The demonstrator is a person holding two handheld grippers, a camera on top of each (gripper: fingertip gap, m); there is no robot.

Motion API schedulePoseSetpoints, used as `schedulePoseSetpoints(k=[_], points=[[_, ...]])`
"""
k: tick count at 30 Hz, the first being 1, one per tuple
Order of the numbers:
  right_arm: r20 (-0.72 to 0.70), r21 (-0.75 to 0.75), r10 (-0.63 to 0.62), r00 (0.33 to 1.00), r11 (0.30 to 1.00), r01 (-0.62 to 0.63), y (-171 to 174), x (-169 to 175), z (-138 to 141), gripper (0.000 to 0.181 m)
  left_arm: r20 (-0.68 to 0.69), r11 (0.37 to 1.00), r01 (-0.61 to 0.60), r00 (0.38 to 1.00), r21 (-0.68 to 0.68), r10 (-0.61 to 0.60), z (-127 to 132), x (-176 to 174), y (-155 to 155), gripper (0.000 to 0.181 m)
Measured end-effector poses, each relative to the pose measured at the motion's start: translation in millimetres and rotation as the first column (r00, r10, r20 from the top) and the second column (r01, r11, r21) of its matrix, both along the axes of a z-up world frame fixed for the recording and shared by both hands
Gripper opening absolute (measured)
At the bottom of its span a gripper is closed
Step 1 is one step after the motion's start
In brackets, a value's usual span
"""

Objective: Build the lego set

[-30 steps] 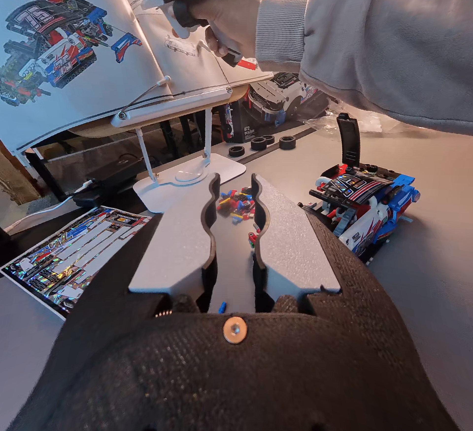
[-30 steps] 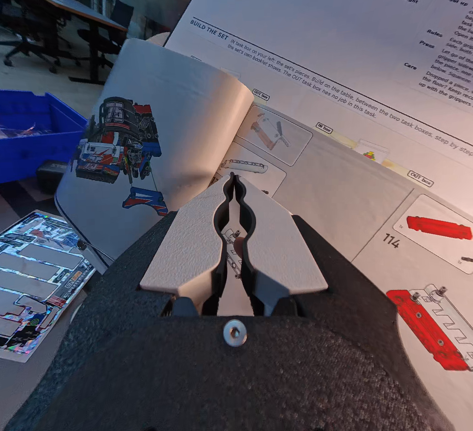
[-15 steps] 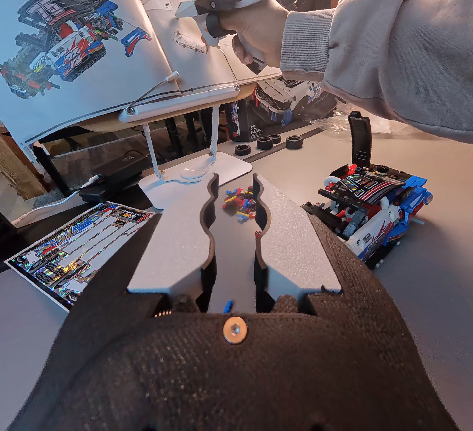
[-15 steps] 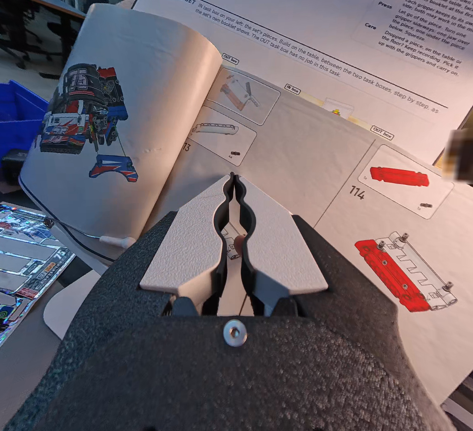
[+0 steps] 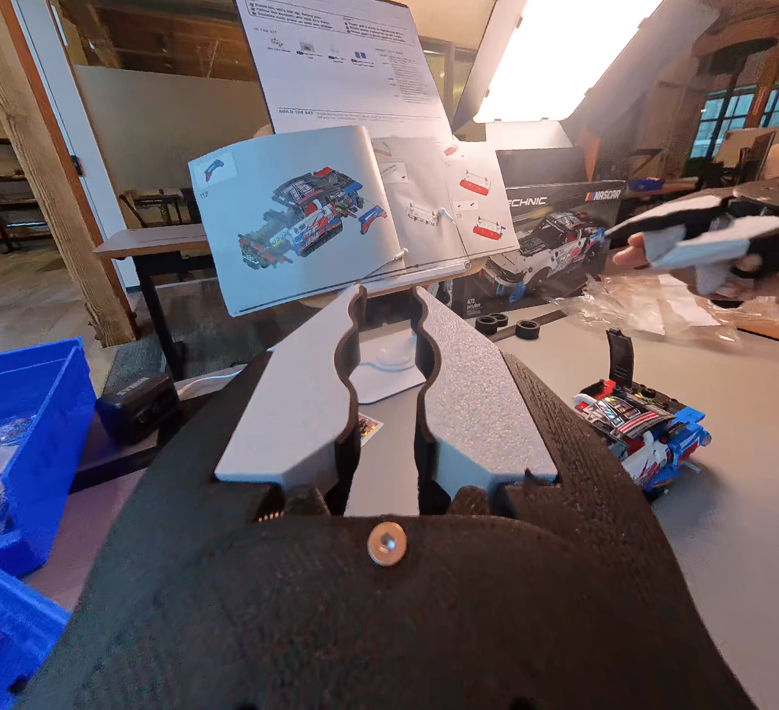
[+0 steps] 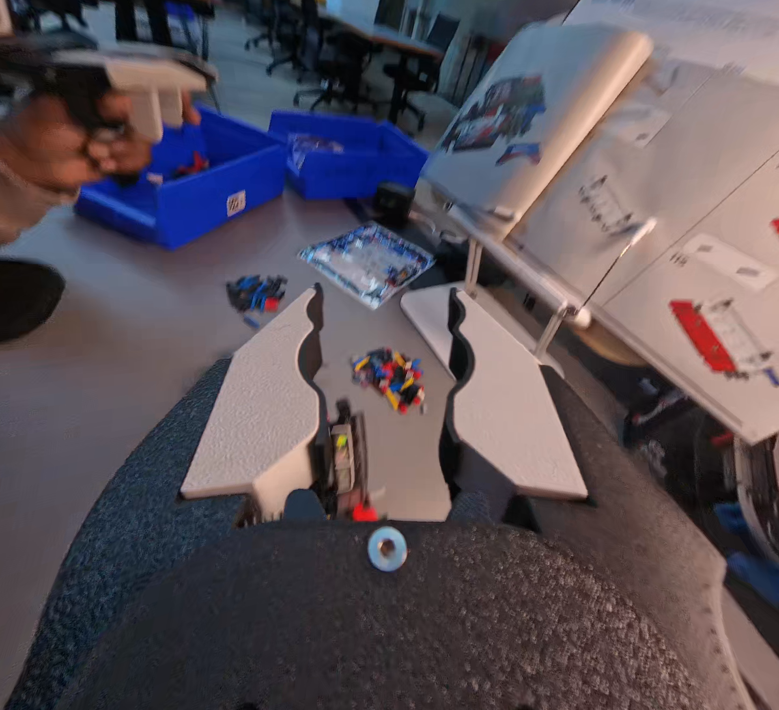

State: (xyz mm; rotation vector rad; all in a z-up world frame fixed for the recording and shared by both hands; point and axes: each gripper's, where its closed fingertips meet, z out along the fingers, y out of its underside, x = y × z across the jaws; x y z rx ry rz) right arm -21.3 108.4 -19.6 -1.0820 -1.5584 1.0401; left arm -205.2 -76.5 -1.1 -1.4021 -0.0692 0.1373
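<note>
The left gripper [image 5: 387, 301] has its jaws spread and empty, aimed at the open instruction booklet [image 5: 345, 209] on its stand straight ahead of the tips. The part-built car [image 5: 640, 432] sits on the counter [image 5: 716, 542] to the right of those jaws, well apart from them. The right gripper [image 6: 385, 301] also has its jaws spread wide and holds nothing; a small pile of loose pieces [image 6: 390, 377] lies on the counter seen between them, a second pile [image 6: 255, 297] beyond the left tip, and the sticker sheet [image 6: 366, 263] just ahead.

The right wrist view is smeared, so a pick attempted now would likely be misjudged: wide jaws dropped into the heap could scatter pieces or clamp several at once. A careless sweep could also knock the booklet stand, losing the page.
</note>
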Motion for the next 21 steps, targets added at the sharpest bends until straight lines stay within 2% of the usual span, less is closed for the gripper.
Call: schedulePoseSetpoints(k=[3,6,8,11,15,18,21], points=[[0.256,0.035,-0.026,0.966,0.999,0.018,-4.5,56.5,-78.4,0.098,0.005,0.99,0.049,0.999,-0.131,-0.049,-12.2,3.0,-6.1,0.021],[0.375,0.034,-0.061,0.925,0.998,0.052,-13.4,80.6,-146.4,0.111,0.035,0.936,0.12,0.993,-0.33,-0.115,-54.9,16.0,-2.7,0.026],[0.397,0.066,-0.088,0.914,0.996,0.067,-11.0,79.5,-173.0,0.113,0.055,0.899,0.154,0.988,-0.41,-0.145,-84.7,25.8,-0.2,0.027],[0.398,-0.014,-0.005,0.918,1.0,0.011,-10.8,66.3,-192.1,0.114,0.084,0.832,0.194,0.981,-0.52,-0.177,-123.5,38.8,-1.4,0.028],[0.414,0.011,0.081,0.907,0.996,-0.094,-3.3,59.3,-193.5,0.107,0.061,0.749,0.176,0.982,-0.639,-0.179,-161.5,42.7,-6.7,0.027],[0.422,0.024,0.102,0.901,0.992,-0.124,1.1,60.4,-193.6,0.103,0.028,0.661,0.14,0.984,-0.737,-0.177,-195.1,39.6,-8.2,0.027],[0.417,0.022,0.1,0.903,0.993,-0.12,7.5,68.4,-193.5,0.104,0.008,0.619,0.115,0.985,-0.777,-0.173,-217.0,33.3,-6.4,0.026]])
